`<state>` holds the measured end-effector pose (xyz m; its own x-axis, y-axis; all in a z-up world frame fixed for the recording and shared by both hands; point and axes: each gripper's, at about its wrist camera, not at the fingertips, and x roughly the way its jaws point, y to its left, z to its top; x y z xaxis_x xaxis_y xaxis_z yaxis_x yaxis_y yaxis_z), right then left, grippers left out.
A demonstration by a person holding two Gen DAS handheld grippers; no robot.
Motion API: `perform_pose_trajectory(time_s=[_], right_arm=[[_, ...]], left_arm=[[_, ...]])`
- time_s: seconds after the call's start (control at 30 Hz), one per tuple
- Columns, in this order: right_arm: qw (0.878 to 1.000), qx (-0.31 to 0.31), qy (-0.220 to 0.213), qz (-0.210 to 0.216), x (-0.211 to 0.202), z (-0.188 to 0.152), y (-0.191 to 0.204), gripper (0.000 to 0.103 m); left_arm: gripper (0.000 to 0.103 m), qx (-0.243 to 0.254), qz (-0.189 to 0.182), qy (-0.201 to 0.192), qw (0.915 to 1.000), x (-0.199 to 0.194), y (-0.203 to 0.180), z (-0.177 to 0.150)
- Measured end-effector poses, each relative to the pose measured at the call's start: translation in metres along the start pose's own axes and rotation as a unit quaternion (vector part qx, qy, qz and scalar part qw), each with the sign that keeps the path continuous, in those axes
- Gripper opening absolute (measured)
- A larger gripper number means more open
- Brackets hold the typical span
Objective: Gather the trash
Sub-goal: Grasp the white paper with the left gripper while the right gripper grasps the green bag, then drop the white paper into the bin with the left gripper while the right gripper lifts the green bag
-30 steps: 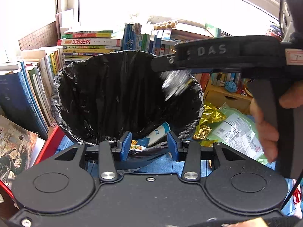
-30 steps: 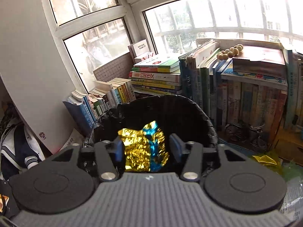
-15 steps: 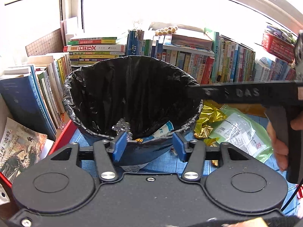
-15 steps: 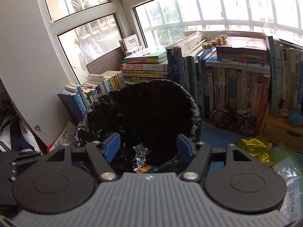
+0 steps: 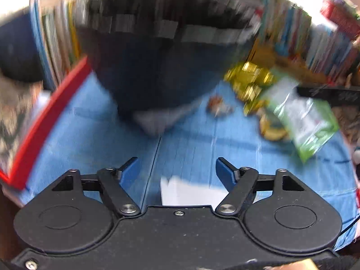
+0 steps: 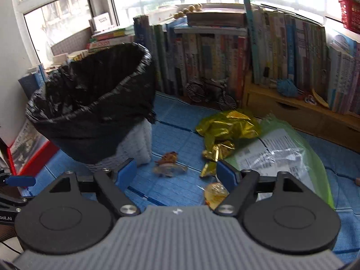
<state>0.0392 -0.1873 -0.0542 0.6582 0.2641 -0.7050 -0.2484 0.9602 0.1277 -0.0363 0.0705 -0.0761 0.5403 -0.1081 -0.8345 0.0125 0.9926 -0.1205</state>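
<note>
Two open grippers [image 5: 176,167] [image 6: 176,171] — perhaps four wrappers [image 6: 227,127]

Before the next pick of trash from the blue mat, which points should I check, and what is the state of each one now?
1. Right tongs open and empty: ok.
2. Left tongs open and empty: ok.
3. Trash bin upright, black liner open: ok.
4. Trash on the mat: gold foil, green bag, small brown wrapper, yellow wrapper: ok.
5. Left view sharp enough to aim: not ok, blurred.
6. White paper under left tongs is trash: cannot tell.
</note>
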Motion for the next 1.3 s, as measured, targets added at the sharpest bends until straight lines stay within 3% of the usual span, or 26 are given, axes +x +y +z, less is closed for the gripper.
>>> perform_pose_trajectory(time_s=[0.13, 0.2, 0.27, 0.43, 0.53, 0.7, 0.83, 0.93, 1.0, 1.03, 1.07, 1.13, 1.2, 1.23, 1.27, 1.3], right_arm=[[0.998, -0.009, 0.000, -0.068, 0.005, -0.013, -0.018, 0.090], [0.994, -0.017, -0.006, -0.108, 0.007, -0.016, -0.029, 0.093], [0.989, -0.013, -0.013, -0.144, 0.009, -0.020, -0.043, 0.100], [0.978, 0.008, -0.025, -0.209, 0.017, -0.033, -0.080, 0.103], [0.977, 0.035, -0.005, -0.211, 0.028, -0.039, -0.101, 0.103], [0.983, 0.062, 0.016, -0.172, 0.037, -0.052, -0.105, 0.103], [0.986, -0.019, 0.041, -0.161, 0.054, -0.066, -0.070, 0.103], [0.977, -0.115, 0.064, -0.166, 0.068, -0.084, -0.040, 0.103], [0.969, -0.146, 0.086, -0.182, 0.082, -0.091, -0.032, 0.103], [0.966, -0.145, 0.098, -0.192, 0.088, -0.093, -0.031, 0.103], [0.965, -0.132, 0.108, -0.202, 0.094, -0.093, -0.033, 0.099], [0.964, -0.094, 0.121, -0.219, 0.098, -0.091, -0.041, 0.084], [0.961, -0.065, 0.126, -0.236, 0.098, -0.089, -0.046, 0.053], [0.961, -0.055, 0.127, -0.240, 0.096, -0.088, -0.048, 0.046], [0.961, -0.046, 0.125, -0.241, 0.094, -0.087, -0.051, 0.023], [0.962, -0.041, 0.119, -0.244, 0.089, -0.085, -0.051, 0.017]], left_arm=[[0.069, -0.011, 0.032, 0.058, 0.9977, 0.037, 0.011, -0.027], [0.068, -0.029, 0.029, 0.086, 0.9954, 0.054, 0.018, -0.038], [0.059, -0.060, 0.020, 0.110, 0.9919, 0.068, 0.028, -0.049], [0.052, -0.083, 0.018, 0.108, 0.9905, 0.079, 0.031, -0.060], [0.048, -0.078, 0.021, 0.111, 0.9905, 0.080, 0.026, -0.062], [0.048, -0.067, 0.032, 0.124, 0.9894, 0.090, 0.016, -0.059], [0.055, -0.037, 0.044, 0.131, 0.9896, 0.095, 0.003, -0.057], [0.057, -0.039, 0.049, 0.139, 0.9884, 0.098, 0.000, -0.055], [0.052, -0.041, 0.048, 0.141, 0.9879, 0.098, -0.001, -0.053], [0.038, -0.042, 0.042, 0.138, 0.9886, 0.097, -0.001, -0.052], [0.026, -0.046, 0.037, 0.136, 0.9890, 0.096, -0.001, -0.051], [0.016, -0.053, 0.039, 0.135, 0.9887, 0.095, 0.000, -0.048], [0.009, -0.062, 0.025, 0.126, 0.9898, 0.092, 0.001, -0.045], [0.006, -0.064, 0.017, 0.118, 0.9907, 0.089, 0.002, -0.044], [0.003, -0.059, 0.013, 0.109, 0.9922, 0.085, 0.000, -0.041], [0.002, -0.050, 0.011, 0.098, 0.9939, 0.081, -0.002, -0.038]])
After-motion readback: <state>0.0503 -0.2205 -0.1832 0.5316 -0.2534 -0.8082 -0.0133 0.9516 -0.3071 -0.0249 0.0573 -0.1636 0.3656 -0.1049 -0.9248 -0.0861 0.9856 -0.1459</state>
